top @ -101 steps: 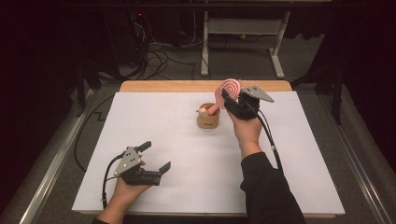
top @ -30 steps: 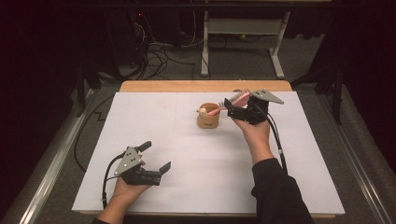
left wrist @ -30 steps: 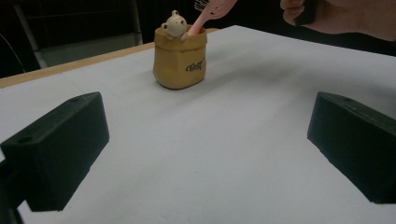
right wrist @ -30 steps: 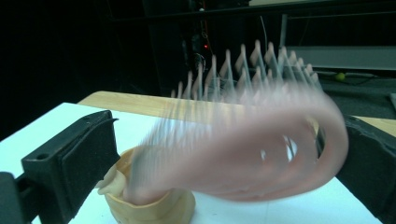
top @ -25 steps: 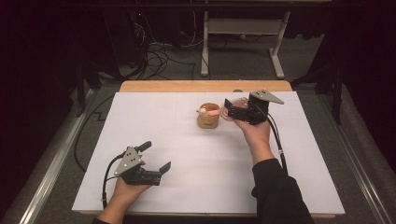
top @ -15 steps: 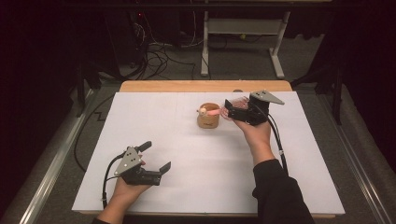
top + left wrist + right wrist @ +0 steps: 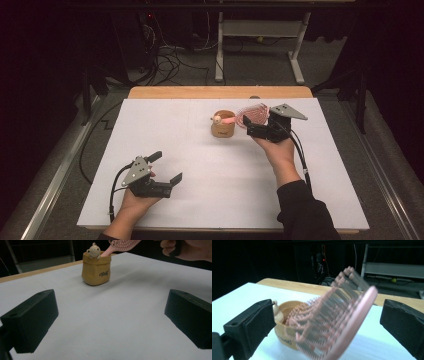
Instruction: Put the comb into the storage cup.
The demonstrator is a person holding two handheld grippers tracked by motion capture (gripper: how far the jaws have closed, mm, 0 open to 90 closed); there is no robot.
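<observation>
Risk of tip-over: pink plastic bristle hairbrush (image 7: 251, 114) leans handle-down in the small tan bear-faced pot (image 7: 222, 129) mid-table, my right gripper (image 7: 259, 128) jaws spread wide around its head, so a nudge topples both; left gripper (image 7: 161, 170) idles wide.

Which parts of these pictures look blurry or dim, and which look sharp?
Right gripper view: the pink bristled hairbrush is smeared, close to the lens between the open jaws. Left gripper view: the tan pouch-shaped holder is sharp, the near jaws soft. High view: the white table is bright, its surroundings nearly black.
</observation>
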